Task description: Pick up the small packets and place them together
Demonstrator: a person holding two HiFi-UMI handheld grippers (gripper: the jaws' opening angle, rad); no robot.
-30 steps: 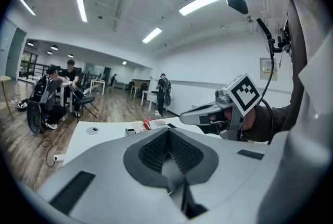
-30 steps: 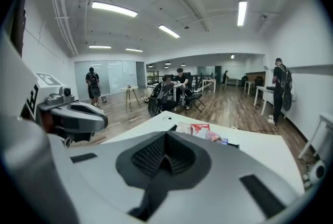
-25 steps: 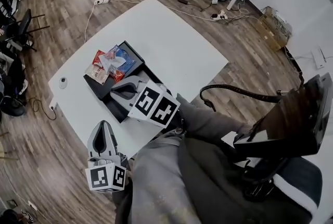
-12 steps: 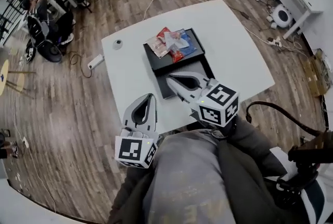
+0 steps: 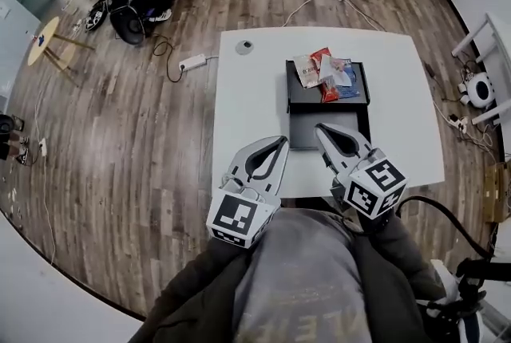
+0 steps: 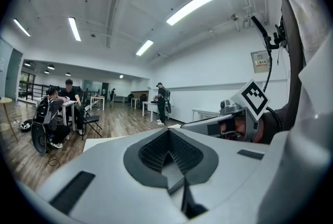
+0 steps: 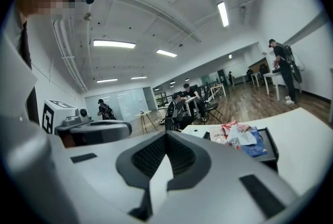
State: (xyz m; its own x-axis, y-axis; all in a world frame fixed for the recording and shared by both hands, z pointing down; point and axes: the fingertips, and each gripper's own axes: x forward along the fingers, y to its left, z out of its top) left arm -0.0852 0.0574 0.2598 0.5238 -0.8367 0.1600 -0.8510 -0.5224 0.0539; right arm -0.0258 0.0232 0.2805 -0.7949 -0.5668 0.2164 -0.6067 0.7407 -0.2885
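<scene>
Packets (image 5: 323, 72) piled on black tray (image 5: 351, 97); left tongs (image 5: 279, 142), right tongs (image 5: 322, 128) both closed, empty.

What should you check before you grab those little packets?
1. Packets in sight: ok, the packets lie piled on the black tray.
2. Left gripper and right gripper empty: ok, nothing between the jaws of either.
3. Jaws open to grab: not ok, both are shut.
4. Grippers close to the packets: not ok, both hover short of them.
5. How many packets: cannot tell, they overlap.
</scene>
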